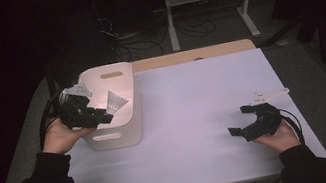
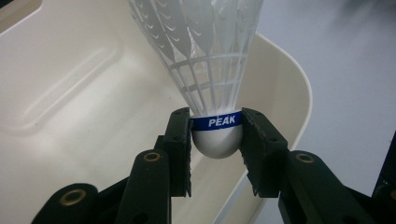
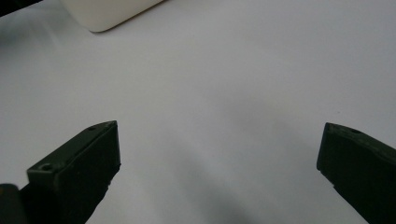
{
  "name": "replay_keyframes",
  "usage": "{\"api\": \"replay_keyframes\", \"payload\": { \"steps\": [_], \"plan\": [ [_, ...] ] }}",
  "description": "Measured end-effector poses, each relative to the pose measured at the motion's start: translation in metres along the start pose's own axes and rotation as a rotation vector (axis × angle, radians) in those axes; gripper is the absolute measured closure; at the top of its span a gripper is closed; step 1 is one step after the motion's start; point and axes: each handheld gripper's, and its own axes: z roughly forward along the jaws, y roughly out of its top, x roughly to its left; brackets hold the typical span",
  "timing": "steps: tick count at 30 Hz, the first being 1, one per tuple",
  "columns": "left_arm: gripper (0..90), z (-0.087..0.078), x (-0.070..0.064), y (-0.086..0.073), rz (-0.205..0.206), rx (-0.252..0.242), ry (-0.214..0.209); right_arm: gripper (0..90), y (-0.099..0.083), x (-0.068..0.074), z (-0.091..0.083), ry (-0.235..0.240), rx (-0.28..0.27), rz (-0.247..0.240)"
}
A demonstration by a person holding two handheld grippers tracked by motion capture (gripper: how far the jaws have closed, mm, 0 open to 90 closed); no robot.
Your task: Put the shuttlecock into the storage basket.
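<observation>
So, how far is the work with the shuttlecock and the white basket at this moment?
Done: the left claw has gripped the shuttlecock by its cork base, at the blue band. In hand: it holds the shuttlecock over the open white basket, feathers pointing away from the claw. Left: the shuttlecock is not yet released into the basket, which looks empty where its inside shows. The right claw rests open above the table, holding nothing.
</observation>
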Motion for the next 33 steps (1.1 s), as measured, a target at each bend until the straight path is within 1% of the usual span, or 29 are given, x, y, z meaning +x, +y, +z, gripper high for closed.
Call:
{"api": "replay_keyframes", "payload": {
  "steps": [4, 7, 13, 16, 21, 25, 27, 33],
  "plan": [
    [65.0, 0.0017, 0.0006, -0.0011, -0.002, 0.006, -0.003, 0.0, 0.0000, 0.0000, 0.0000, 0.000, 0.001, 0.001],
    [64.9, 0.0028, 0.0009, -0.0013, 0.000, 0.023, -0.006, 0.0, 0.0000, 0.0000, 0.0001, 0.001, 0.000, 0.000],
    [64.9, 0.0042, 0.0013, -0.0011, -0.009, 0.033, -0.010, 0.0, 0.0000, 0.0000, 0.0001, 0.001, 0.001, 0.000],
    [64.9, 0.0046, 0.0017, -0.0009, -0.005, 0.042, -0.010, 0.0, 0.0000, -0.0001, 0.0000, 0.001, 0.000, 0.000],
    [63.8, 0.0029, 0.0026, -0.0008, -0.017, 0.034, -0.024, 0.0, -0.0001, -0.0001, -0.0001, 0.001, 0.001, 0.000],
    [60.2, 0.0007, 0.0039, -0.0012, -0.033, 0.023, -0.021, 0.0, 0.0000, -0.0001, -0.0001, 0.002, 0.001, 0.000],
    [59.0, -0.0006, 0.0042, -0.0015, -0.034, 0.022, -0.022, 0.0, -0.0001, -0.0001, 0.0000, 0.001, 0.002, 0.000],
    [51.2, -0.0030, 0.0047, -0.0015, -0.033, 0.007, -0.029, 0.0, 0.0000, 0.0003, -0.0002, 0.001, 0.001, -0.001]
  ]
}}
